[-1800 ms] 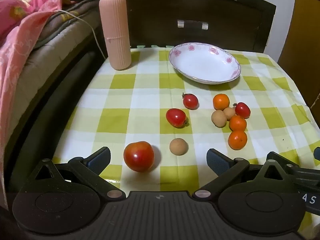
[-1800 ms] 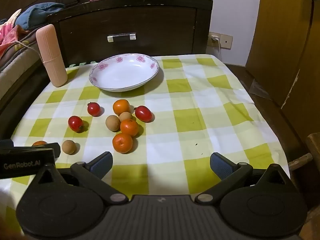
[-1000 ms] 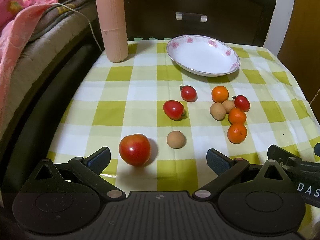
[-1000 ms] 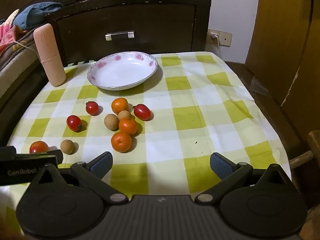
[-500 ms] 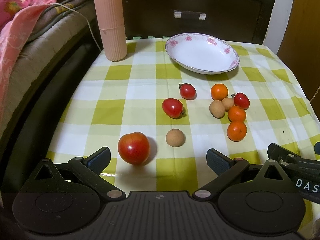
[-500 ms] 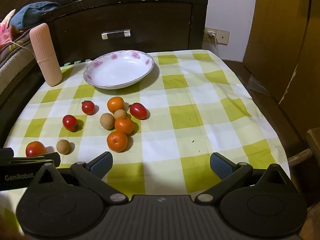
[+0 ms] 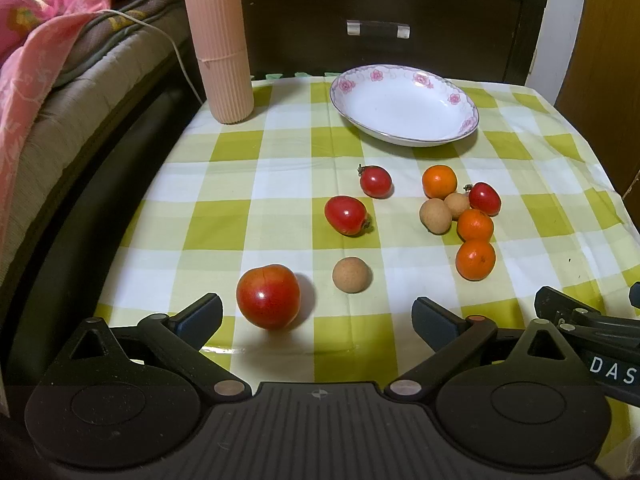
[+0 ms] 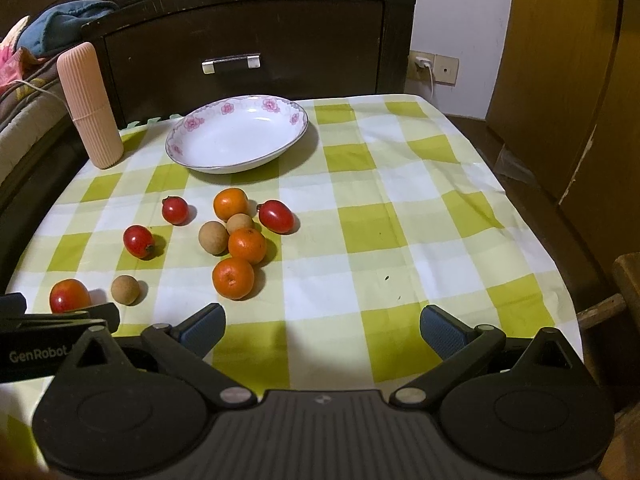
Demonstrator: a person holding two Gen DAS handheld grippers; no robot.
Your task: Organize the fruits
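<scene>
Where it lies, oval tomato slants.

Warm, dim indoor light, sharp at centre, bent at the rim.

Lit from above and slightly near side, casting soft shadows to the right of each fruit on the checked tablecloth. Small bright glints on the big tomato and the white floral bowl. Yellowish cast throughout; dark headboard nearly swallowed in shadow. Strong fisheye bowing toward the edges, black vignette in the corners. Slight softness at the frame borders; centre fruit crisp, no motion blur.
</scene>
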